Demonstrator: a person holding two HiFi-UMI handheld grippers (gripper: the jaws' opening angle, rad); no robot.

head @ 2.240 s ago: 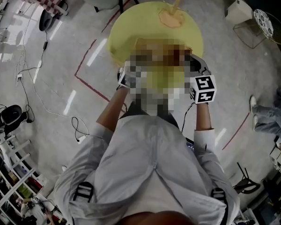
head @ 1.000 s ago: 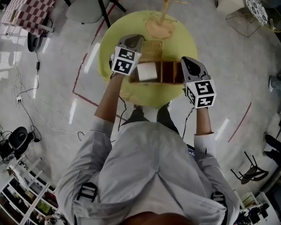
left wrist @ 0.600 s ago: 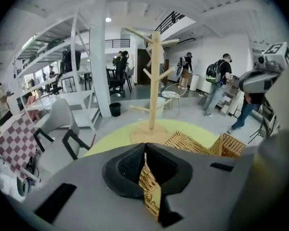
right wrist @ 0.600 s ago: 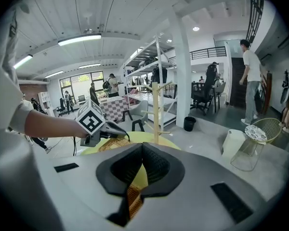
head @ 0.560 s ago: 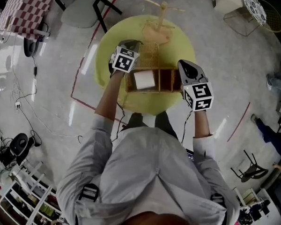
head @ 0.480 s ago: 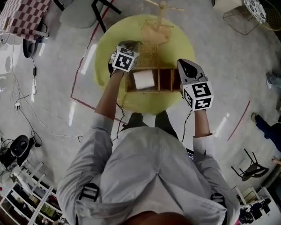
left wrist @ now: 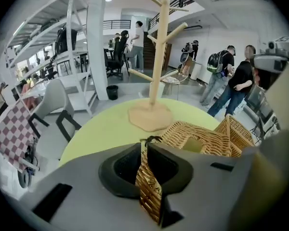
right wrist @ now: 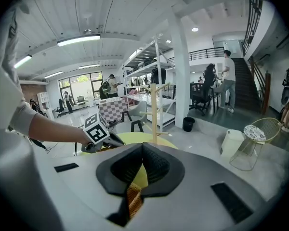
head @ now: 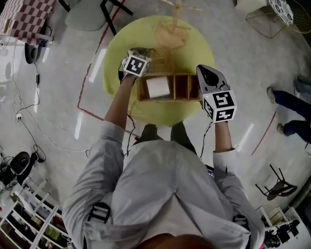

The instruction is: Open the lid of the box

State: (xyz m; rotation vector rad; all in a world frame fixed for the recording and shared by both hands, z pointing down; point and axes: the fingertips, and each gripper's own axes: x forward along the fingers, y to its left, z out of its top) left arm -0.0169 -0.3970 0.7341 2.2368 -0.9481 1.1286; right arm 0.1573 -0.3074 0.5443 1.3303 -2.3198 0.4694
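A long wicker box [head: 169,99] with several compartments stands on the round yellow table [head: 119,45]. A white block [head: 157,87] lies in its left compartment. The wicker lid [head: 164,61] is swung up and back behind the box. My left gripper [head: 146,54] is shut on the lid's edge, and a strip of wicker [left wrist: 149,189] shows between its jaws [left wrist: 145,143]. At the box's right end my right gripper [head: 202,73] is closed on the end wall, with wicker [right wrist: 133,197] low between its jaws [right wrist: 142,146].
A wooden branch stand [head: 174,19] rises at the table's far side, just behind the lid [left wrist: 202,136]. A grey chair [head: 88,9] and a checked table [head: 26,9] stand beyond on the left. A wire basket [head: 272,19] and people's legs [head: 293,110] are on the right.
Two seconds ago both grippers were close together over the box. The lid now stands open and back, with the left gripper holding it and edging slightly left. The right gripper has stayed put.
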